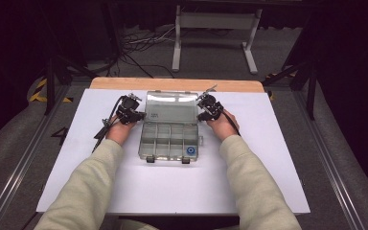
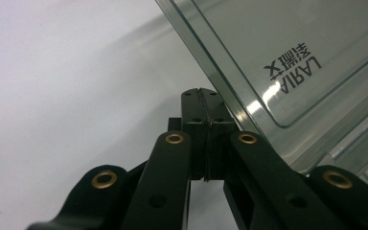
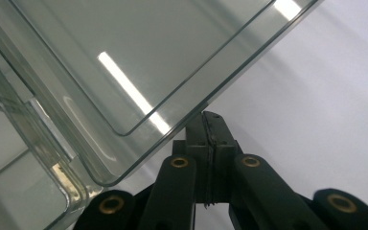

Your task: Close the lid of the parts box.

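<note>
High view: a clear plastic compartment organizer box (image 1: 171,138) sits at the middle of a white table (image 1: 268,182), its lid (image 1: 171,106) swung open and leaning back. A person's left gripper (image 1: 135,114) and right gripper (image 1: 202,111) flank the lid's two side edges, apparently to steady or swing it evenly from both ends. A round blue sticker (image 1: 190,150) marks one near compartment; its wording is too small to read.

Left gripper view: the jaws are clenched together with nothing between them, their tips just beside the lid's (image 2: 287,62) edge. Mirrored lettering seen through the plastic seems to read "LARIA", with further characters beside it.

Right gripper view: the jaws are likewise pressed together and empty, tucked against the lid's (image 3: 139,67) outer rim.
</note>
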Available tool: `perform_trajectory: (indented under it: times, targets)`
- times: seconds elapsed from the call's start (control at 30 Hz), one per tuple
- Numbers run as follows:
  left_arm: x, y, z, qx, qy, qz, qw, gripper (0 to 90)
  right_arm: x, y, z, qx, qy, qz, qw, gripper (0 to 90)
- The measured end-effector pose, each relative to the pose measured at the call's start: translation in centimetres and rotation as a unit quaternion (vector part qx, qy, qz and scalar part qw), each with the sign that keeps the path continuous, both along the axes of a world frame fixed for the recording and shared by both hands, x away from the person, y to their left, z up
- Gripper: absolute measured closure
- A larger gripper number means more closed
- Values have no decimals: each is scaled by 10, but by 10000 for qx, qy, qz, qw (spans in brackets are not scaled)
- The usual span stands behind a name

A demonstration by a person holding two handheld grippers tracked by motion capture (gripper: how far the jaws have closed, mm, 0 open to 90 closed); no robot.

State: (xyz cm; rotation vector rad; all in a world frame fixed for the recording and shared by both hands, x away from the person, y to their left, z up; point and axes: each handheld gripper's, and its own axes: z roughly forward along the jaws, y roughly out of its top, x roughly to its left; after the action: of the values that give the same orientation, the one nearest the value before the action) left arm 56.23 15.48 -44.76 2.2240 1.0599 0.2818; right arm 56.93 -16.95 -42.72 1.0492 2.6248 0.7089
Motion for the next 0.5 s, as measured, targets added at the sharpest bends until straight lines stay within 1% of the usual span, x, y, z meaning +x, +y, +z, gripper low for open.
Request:
perform_trajectory:
  times: [0.07,0.13,0.17,0.23,0.27,0.3,0.37,0.4,0.5]
  targets:
    - [0,0,1,-48,-2,20,10000,896,0,-1,3,44,-48,-10,10000,900]
    - [0,0,2,-21,-39,22,10000,896,0,-2,5,90,-120,-36,9999,900]
    - [-1,0,2,-14,-95,39,9999,896,0,-3,5,133,-140,-57,9998,900]
    - [-1,-1,3,-28,-88,64,9999,896,0,-4,6,172,-166,-87,9997,900]
    - [-2,-1,4,-6,-116,42,9999,896,0,-4,7,184,-214,-89,9996,900]
    - [-2,-1,5,-19,-132,66,9999,896,-1,-4,9,194,-288,-107,9993,900]
    - [-3,0,7,-58,-130,77,9999,896,-2,-5,11,236,-363,-114,9990,900]
    - [-3,1,7,-51,-167,83,9998,896,-2,-5,13,253,-415,-105,9988,900]
    - [-4,2,10,-68,-217,85,9997,895,-3,-5,16,277,-490,-98,9984,900]
